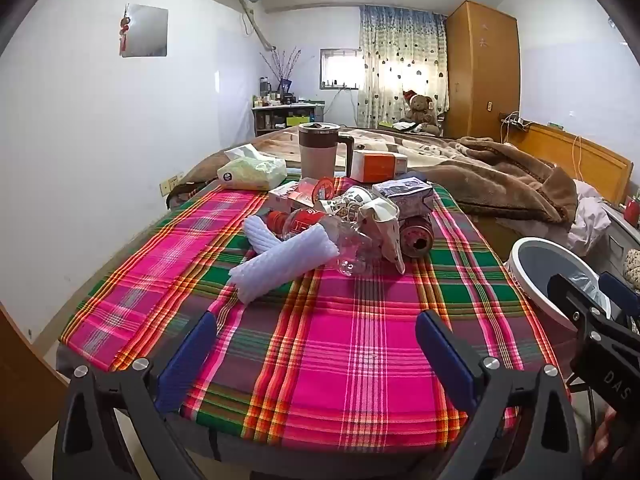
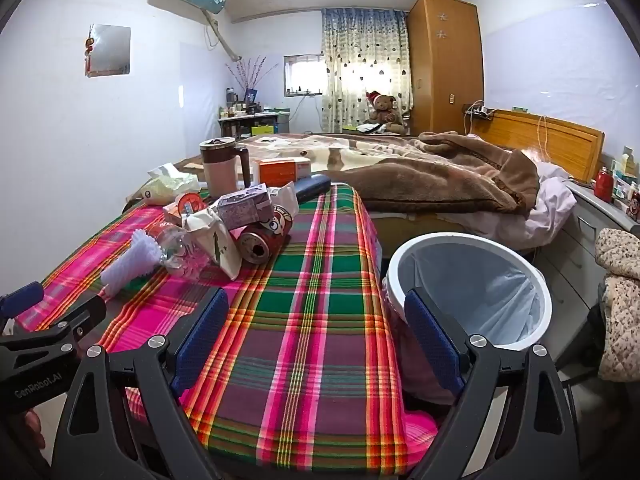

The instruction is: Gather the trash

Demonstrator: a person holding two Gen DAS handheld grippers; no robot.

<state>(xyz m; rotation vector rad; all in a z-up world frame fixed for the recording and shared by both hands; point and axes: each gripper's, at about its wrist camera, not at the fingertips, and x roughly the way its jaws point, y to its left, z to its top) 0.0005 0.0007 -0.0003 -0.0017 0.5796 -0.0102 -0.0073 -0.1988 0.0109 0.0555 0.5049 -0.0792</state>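
Observation:
A heap of trash lies mid-table on the plaid cloth (image 1: 340, 344): white foam netting (image 1: 280, 264) (image 2: 132, 260), a clear plastic bottle (image 1: 352, 248) (image 2: 180, 248), a red can (image 1: 416, 236) (image 2: 256, 244), crumpled paper cups (image 1: 376, 216) (image 2: 212, 232) and a small purple carton (image 1: 404, 196) (image 2: 244, 208). A white bin (image 2: 468, 292) (image 1: 552, 276) with a pale liner stands beside the table's right edge. My left gripper (image 1: 316, 340) hovers open over the near cloth, short of the heap. My right gripper (image 2: 316, 320) is open too, nothing between its fingers, near the table's right corner by the bin.
At the table's far end stand a lidded mug (image 1: 320, 152), a tissue pack (image 1: 252, 172), an orange-and-white box (image 1: 376, 166) and a dark case (image 2: 312, 188). Behind is a bed with a brown blanket (image 2: 432, 176). A drawer unit (image 2: 600, 224) sits right of the bin.

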